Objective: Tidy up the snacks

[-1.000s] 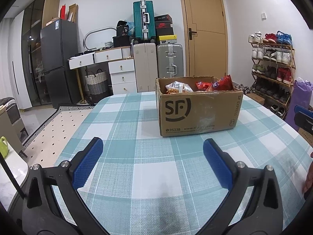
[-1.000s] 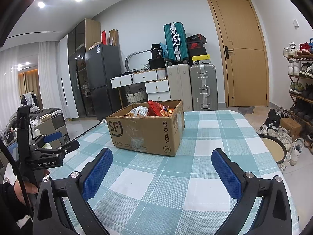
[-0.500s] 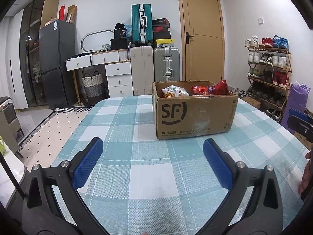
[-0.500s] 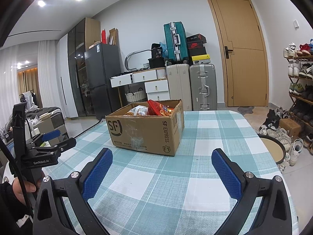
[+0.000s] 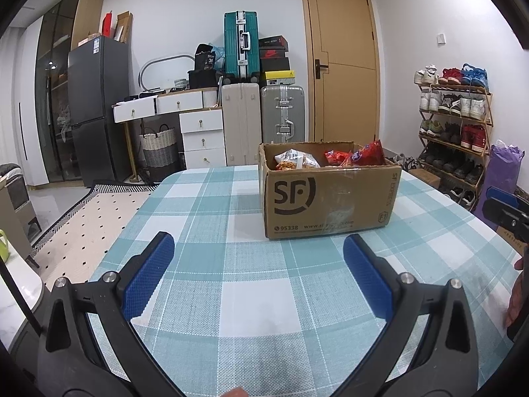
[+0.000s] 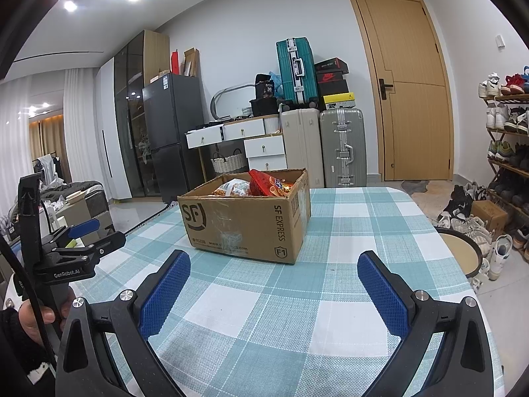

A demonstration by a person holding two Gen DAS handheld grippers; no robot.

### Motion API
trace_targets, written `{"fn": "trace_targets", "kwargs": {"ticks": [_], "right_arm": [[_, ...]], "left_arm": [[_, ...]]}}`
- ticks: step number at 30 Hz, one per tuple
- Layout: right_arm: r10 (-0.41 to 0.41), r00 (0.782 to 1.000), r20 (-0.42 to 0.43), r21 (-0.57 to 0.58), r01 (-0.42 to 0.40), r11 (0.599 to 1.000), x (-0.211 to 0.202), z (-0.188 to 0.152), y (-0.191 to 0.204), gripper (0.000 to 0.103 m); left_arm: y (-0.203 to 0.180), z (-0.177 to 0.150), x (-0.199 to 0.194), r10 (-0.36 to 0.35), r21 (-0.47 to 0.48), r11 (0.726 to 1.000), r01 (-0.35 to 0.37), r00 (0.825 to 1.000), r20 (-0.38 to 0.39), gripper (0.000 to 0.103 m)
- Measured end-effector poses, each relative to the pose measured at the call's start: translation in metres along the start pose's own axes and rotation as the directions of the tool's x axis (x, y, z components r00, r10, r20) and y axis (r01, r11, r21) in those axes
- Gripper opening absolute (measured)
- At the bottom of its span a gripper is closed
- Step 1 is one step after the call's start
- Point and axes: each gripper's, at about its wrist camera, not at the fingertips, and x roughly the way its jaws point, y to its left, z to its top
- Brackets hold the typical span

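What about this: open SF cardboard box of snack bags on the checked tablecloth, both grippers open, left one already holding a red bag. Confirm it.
Not quite. The left gripper holds nothing: the left wrist view shows its jaws spread over bare tablecloth. The red snack bags lie in the SF cardboard box. The right gripper is open too.

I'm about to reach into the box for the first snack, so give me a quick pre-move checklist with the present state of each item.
1. Left gripper jaws open, empty: ok.
2. Right gripper jaws open, empty: ok.
3. Brown cardboard SF box open-topped, upright on the teal checked tablecloth: ok.
4. Red snack bag and clear snack bag reachable at the top: ok.
5. Cloth between grippers and box clear: ok.
6. Place to sort snacks into: cannot tell.
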Motion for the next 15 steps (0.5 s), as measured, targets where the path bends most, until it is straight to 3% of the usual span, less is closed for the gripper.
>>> {"fn": "trace_targets", "kwargs": {"ticks": [15], "right_arm": [[-0.003, 1.000, -0.001, 0.001, 0.003, 1.000, -0.0004, -0.0002, -0.0015, 0.103]], "left_arm": [[0.0004, -0.0016, 0.0042, 0.010, 0.000, 1.000, -0.010, 1.000, -0.020, 0.102]]}}
